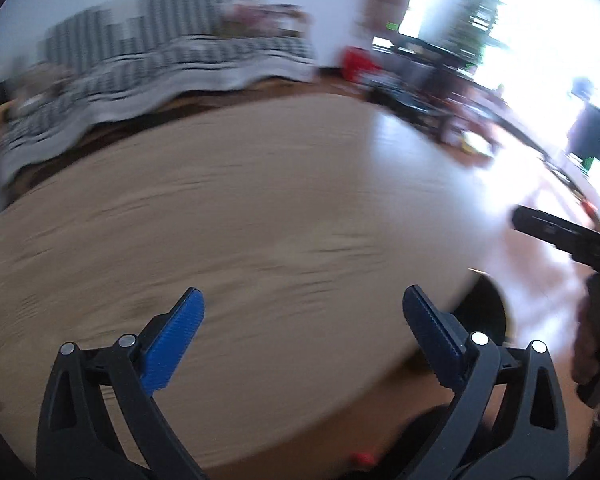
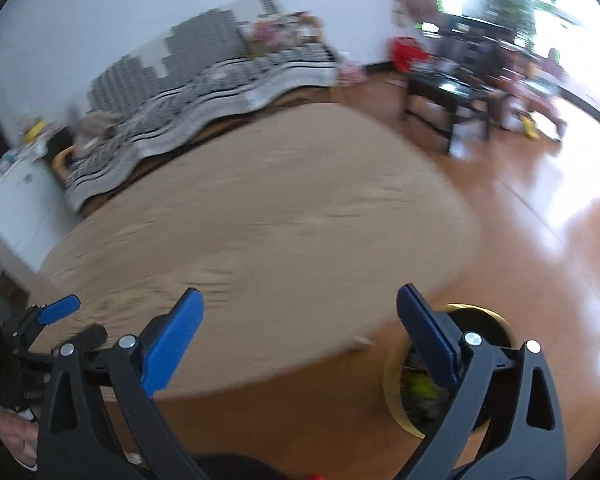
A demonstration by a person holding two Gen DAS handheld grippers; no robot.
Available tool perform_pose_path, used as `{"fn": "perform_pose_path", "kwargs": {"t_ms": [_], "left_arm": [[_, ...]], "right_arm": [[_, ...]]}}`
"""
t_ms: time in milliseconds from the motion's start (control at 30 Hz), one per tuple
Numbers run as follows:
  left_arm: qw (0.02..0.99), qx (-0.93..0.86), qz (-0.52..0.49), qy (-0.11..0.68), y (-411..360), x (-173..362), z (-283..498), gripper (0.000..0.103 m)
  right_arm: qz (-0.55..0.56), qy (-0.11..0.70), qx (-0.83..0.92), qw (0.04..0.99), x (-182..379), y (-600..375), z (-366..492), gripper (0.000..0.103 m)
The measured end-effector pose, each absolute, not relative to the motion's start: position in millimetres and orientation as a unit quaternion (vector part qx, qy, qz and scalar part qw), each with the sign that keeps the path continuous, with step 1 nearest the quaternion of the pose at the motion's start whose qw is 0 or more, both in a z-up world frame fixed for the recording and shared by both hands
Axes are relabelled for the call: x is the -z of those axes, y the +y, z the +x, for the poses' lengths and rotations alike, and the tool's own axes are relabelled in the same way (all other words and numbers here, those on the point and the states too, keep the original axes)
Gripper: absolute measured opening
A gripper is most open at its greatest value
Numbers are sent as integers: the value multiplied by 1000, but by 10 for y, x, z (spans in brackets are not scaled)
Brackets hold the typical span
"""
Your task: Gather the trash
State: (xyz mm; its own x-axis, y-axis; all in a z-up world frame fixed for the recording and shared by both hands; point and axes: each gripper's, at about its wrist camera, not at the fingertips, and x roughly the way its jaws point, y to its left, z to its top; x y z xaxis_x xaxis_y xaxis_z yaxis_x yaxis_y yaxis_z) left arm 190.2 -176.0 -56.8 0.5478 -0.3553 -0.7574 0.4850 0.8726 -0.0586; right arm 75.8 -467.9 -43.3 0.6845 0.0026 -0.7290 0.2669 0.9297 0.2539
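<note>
left claw [image 1: 303, 307] and right claw [image 2: 299, 307] both spread wide, empty, above the round table [image 1: 260, 200].

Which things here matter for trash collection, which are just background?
Job:
- trash bin, gold-rimmed, scraps inside
- left gripper, open, empty
- right gripper, open, empty

Background:
- round rug
- striped blanket
- black table

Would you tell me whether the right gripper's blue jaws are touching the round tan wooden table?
Apart. The right wrist view shows the right gripper open and empty, raised above the round tan wooden table.
</note>
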Motion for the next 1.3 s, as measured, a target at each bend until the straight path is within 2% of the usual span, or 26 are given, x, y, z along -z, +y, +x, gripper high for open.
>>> {"fn": "perform_pose_path", "kwargs": {"t_ms": [200,433,900,1300], "left_arm": [[913,83,59,395,-251,480,2097,97],[918,3,-34,394,769,531,2091,97],[924,-17,7,382,773,692,2134,97],[922,-24,10,385,775,755,2156,97]], "right_arm": [[108,393,-4,913,439,-3385,1475,94],[41,390,-21,920,597,-2572,1848,94],[-9,376,16,927,774,-2504,1687,95],[18,379,22,925,790,-2625,1672,95]]}}
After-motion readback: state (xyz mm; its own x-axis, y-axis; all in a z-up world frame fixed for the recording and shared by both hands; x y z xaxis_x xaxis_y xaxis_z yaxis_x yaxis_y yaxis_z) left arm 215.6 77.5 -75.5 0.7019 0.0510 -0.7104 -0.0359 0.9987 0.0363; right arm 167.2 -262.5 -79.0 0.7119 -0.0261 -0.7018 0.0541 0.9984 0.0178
